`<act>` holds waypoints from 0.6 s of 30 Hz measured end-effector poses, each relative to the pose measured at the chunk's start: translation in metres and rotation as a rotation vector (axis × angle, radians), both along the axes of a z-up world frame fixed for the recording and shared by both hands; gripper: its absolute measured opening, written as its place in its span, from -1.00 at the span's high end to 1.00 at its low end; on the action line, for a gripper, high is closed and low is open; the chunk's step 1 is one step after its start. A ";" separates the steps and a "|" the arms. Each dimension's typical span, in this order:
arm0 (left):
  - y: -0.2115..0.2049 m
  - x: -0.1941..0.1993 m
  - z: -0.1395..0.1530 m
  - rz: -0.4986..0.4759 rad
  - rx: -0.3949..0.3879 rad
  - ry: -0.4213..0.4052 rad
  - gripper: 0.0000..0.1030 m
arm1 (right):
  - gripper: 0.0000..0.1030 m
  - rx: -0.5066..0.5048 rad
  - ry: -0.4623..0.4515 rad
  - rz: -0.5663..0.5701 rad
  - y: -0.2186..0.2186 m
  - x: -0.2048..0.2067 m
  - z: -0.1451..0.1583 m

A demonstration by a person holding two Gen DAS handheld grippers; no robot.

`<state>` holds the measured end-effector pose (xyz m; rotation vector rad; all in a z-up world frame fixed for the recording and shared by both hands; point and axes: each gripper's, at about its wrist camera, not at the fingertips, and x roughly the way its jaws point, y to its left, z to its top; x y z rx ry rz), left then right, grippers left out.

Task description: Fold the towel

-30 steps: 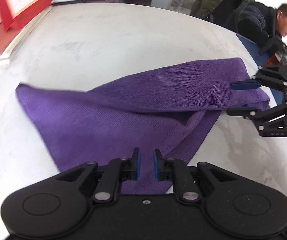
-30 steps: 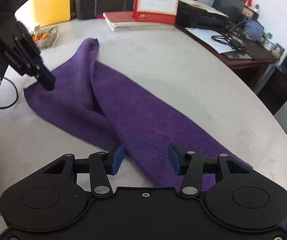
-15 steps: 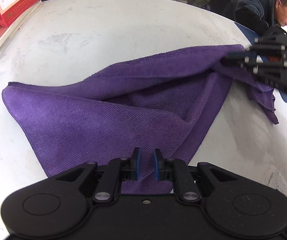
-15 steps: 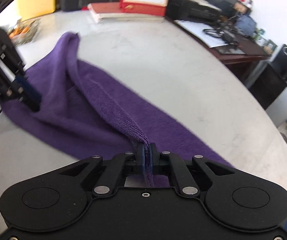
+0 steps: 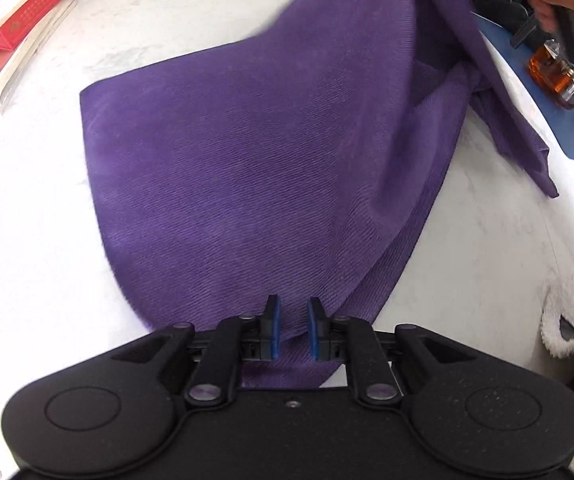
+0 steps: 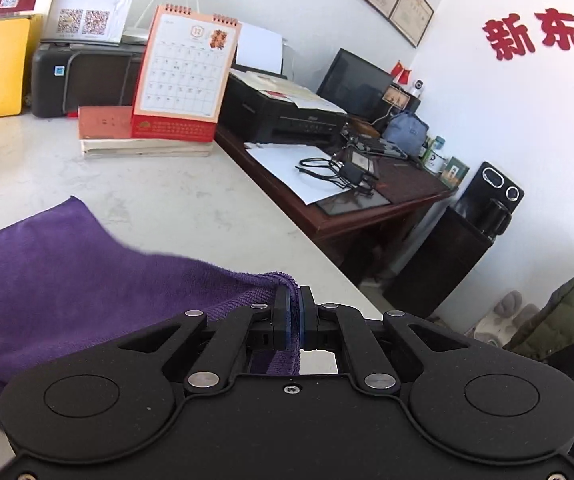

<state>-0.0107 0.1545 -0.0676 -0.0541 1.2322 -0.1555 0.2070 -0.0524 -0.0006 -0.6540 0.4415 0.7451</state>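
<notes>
Two corners pinched: towel (image 5: 255, 168) stretched ahead-right from left gripper (image 5: 291, 330); right gripper (image 6: 295, 316) clamped shut on raised far corner.

Left hand-held gripper (image 5: 291, 330): pointing steeply down, blue pads close together with purple cloth pinched between them | Right hand-held gripper (image 6: 295, 316): raised, angled gently downward, pads clamped tight on a cloth edge | Person's hand (image 5: 567, 4): gripping the right gripper's handle, top right.
</notes>
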 end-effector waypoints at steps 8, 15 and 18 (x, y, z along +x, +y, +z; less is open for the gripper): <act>0.005 -0.003 0.003 0.027 0.048 0.016 0.75 | 0.01 0.047 0.138 -0.218 -0.003 0.052 -0.044; 0.014 0.008 0.004 0.078 0.083 -0.011 0.65 | -0.18 0.340 0.225 -0.399 -0.100 0.012 -0.007; 0.026 0.016 0.011 0.132 0.107 -0.060 0.65 | -0.18 0.352 0.268 -0.413 -0.123 -0.008 -0.003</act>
